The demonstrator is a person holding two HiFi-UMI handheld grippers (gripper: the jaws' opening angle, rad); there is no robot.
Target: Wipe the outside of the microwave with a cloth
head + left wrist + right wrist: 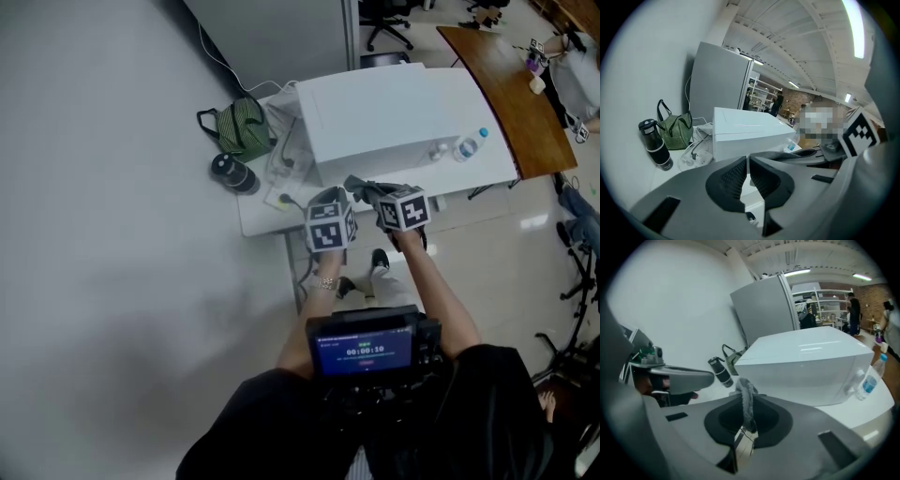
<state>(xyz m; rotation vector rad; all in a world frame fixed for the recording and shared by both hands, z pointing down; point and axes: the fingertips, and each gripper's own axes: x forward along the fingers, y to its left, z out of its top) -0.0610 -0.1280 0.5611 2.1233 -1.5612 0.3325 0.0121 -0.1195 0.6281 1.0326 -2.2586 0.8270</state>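
The white microwave [384,111] stands on a white table [258,214], also seen in the left gripper view [750,133] and the right gripper view [811,364]. My right gripper [370,192] is shut on a grey cloth [746,399], which stands up between its pads just short of the microwave's front. The cloth [357,185] shows as a small grey fold in the head view. My left gripper [328,199] hovers beside the right one, its pads [733,180] pressed together with nothing between them. Neither gripper touches the microwave.
A green striped bag [242,127] and a black flask [232,173] sit left of the microwave, with white cables [281,164] between. A clear water bottle [469,147] lies at the microwave's right. A brown table [511,84] is further right. The wall runs along the left.
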